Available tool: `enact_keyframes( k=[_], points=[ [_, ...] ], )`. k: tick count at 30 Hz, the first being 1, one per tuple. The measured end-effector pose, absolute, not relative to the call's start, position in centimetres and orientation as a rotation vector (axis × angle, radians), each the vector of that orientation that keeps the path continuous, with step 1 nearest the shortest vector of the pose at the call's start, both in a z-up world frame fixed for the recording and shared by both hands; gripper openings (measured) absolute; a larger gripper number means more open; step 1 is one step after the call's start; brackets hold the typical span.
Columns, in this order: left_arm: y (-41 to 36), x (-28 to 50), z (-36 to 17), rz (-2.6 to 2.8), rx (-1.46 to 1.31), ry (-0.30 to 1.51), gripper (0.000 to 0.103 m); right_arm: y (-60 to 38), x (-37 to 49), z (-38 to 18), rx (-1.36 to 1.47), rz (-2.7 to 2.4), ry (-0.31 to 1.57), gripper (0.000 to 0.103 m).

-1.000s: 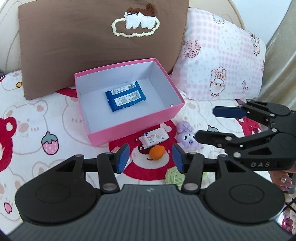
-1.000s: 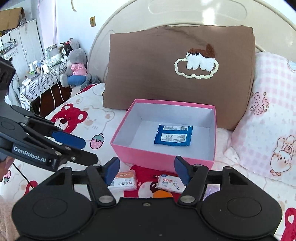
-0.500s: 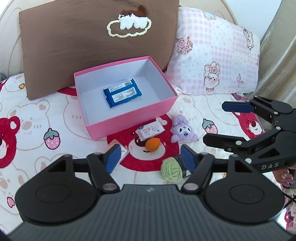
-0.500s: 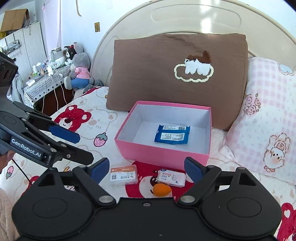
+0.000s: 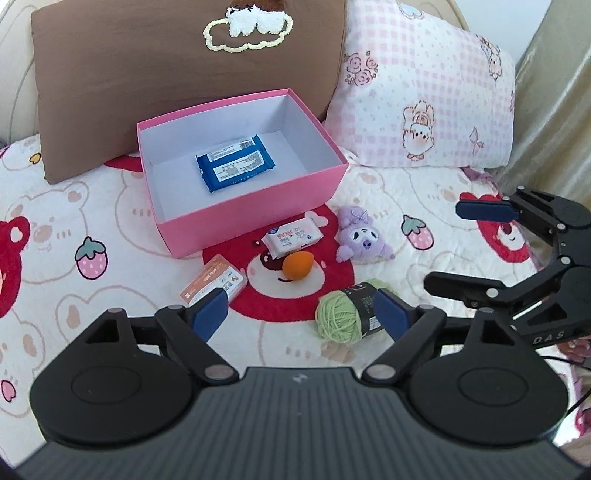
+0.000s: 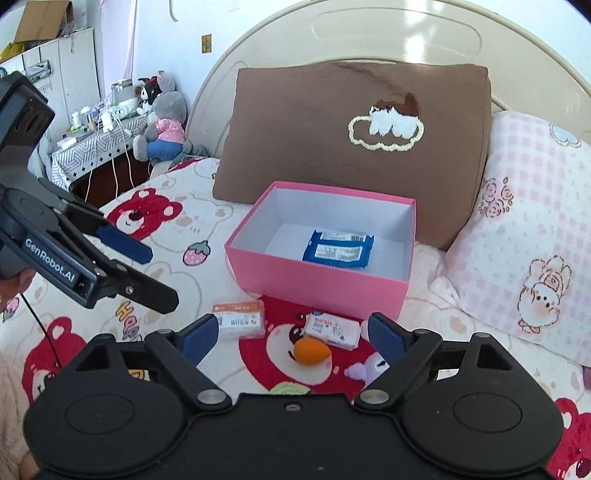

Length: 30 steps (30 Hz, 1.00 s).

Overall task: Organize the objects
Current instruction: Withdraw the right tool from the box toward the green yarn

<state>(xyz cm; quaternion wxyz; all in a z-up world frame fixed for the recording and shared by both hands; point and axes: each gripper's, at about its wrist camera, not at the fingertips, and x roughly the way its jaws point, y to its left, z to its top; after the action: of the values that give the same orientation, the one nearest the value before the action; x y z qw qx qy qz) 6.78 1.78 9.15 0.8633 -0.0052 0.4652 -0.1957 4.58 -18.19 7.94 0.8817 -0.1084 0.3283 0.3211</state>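
A bedspread [image 5: 66, 206] printed with red bears and strawberries covers the bed. A brown pillow [image 6: 332, 129] with a stitched cloud leans upright against the cream headboard [image 6: 369, 33]. Beside it, touching, lies a pink checked pillow [image 5: 424, 92] with rabbit and rose prints. A beige curtain [image 5: 554, 110] hangs past that pillow. Beyond the bed's far side, grey plush toys [image 6: 162, 118] sit by a cluttered side table [image 6: 85, 136] with white cables hanging down. A cardboard box [image 6: 44, 18] rests on a cupboard.
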Motion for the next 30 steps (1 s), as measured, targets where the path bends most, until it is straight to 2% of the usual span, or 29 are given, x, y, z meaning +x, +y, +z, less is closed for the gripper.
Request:
enact_keyframes(
  k=[6, 11, 15, 30],
  points=[
    [1.6, 6.4, 8.3, -0.426, 0.008, 1.002, 0.087, -18.7, 3.9, 7.4, -0.258, 0.685, 0.740, 0.091],
    [1.7, 6.0, 8.0, -0.449, -0.002, 1.027, 0.099, -19.0, 3.5, 7.3, -0.270, 0.719, 0.787, 0.091],
    [1.7, 5.6, 7.7, -0.467, -0.002, 1.039, 0.103, -19.4, 3.5, 7.2, -0.228, 0.740, 0.832, 0.101],
    [0.8, 5.1, 5.0, -0.514, -0.005, 1.114, 0.103, -18.7, 3.2, 4.6, -0.300, 0.766, 0.971, 0.103]
  ],
)
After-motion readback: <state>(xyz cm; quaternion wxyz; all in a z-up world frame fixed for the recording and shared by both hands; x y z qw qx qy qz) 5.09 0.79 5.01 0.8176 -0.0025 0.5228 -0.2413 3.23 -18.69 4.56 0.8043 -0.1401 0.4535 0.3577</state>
